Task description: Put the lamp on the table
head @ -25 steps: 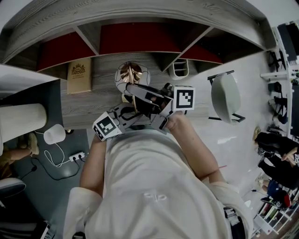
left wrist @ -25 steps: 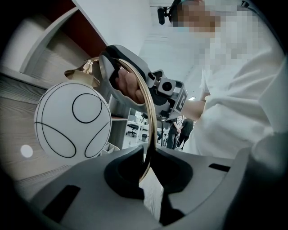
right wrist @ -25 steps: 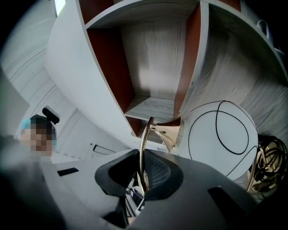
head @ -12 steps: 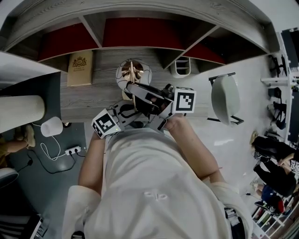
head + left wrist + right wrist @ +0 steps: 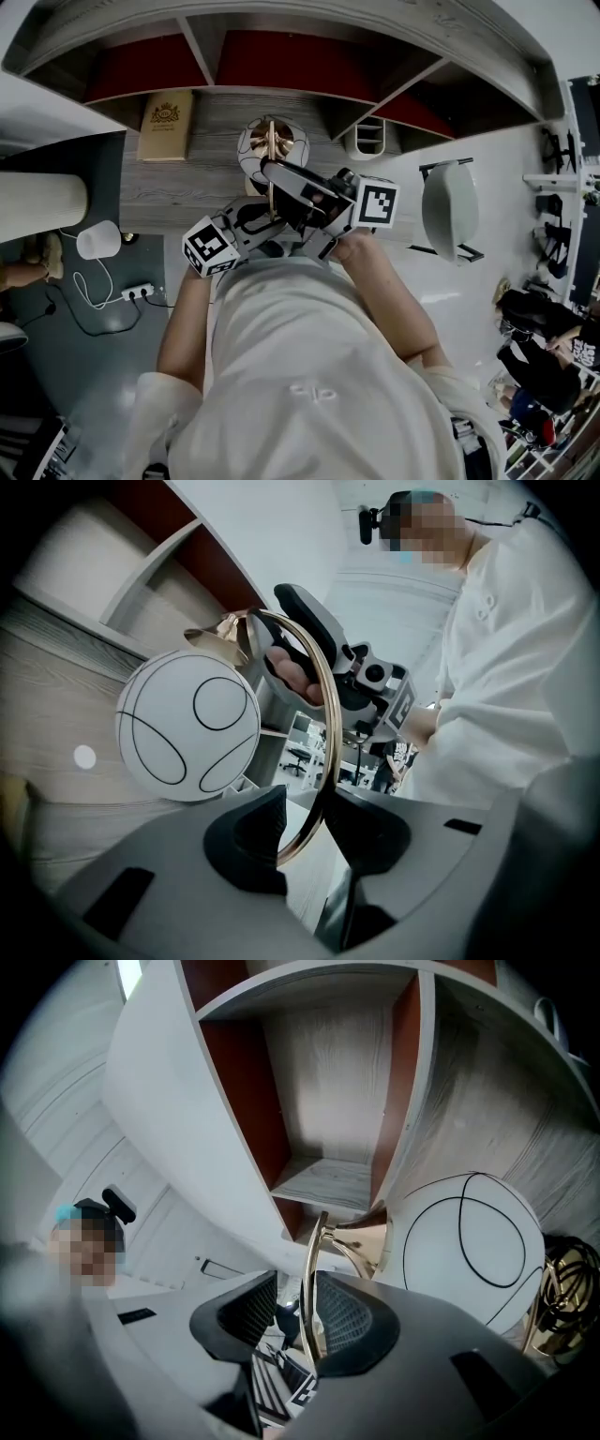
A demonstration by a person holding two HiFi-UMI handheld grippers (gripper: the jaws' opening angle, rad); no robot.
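I have the lamp (image 5: 266, 150) in front of me: a white globe (image 5: 187, 726) crossed by thin black curved lines, hung inside a slim, polished brass hoop (image 5: 324, 705). It sits over the grey wood-grain tabletop (image 5: 187, 192), just in front of the grey shelving with dark red back panels (image 5: 272, 66). No view shows me whether its foot is resting on the tabletop.

My left gripper (image 5: 307, 806) reaches to the hoop from the side. Its dark fingers (image 5: 248, 841) have just been opening and now stand spread. The hoop runs up between them, close against the one at the right of the left gripper view, with a clear gap to the other.

My right gripper (image 5: 298, 1283) meets the same hoop (image 5: 309, 1269) from the other side. Its ribbed black fingers (image 5: 352, 1330) have also just been opening and stand apart. The brass strip lies next to the one on the right in the right gripper view, with open space on its left. The globe (image 5: 473, 1241) hangs beside that gripper.

In the head view both grippers crowd together just below the globe. A tan book with a crest on its cover (image 5: 165, 124) lies flat on the tabletop, near the lamp. A white chair (image 5: 450, 202) stands on the pale floor beyond the tabletop's end.
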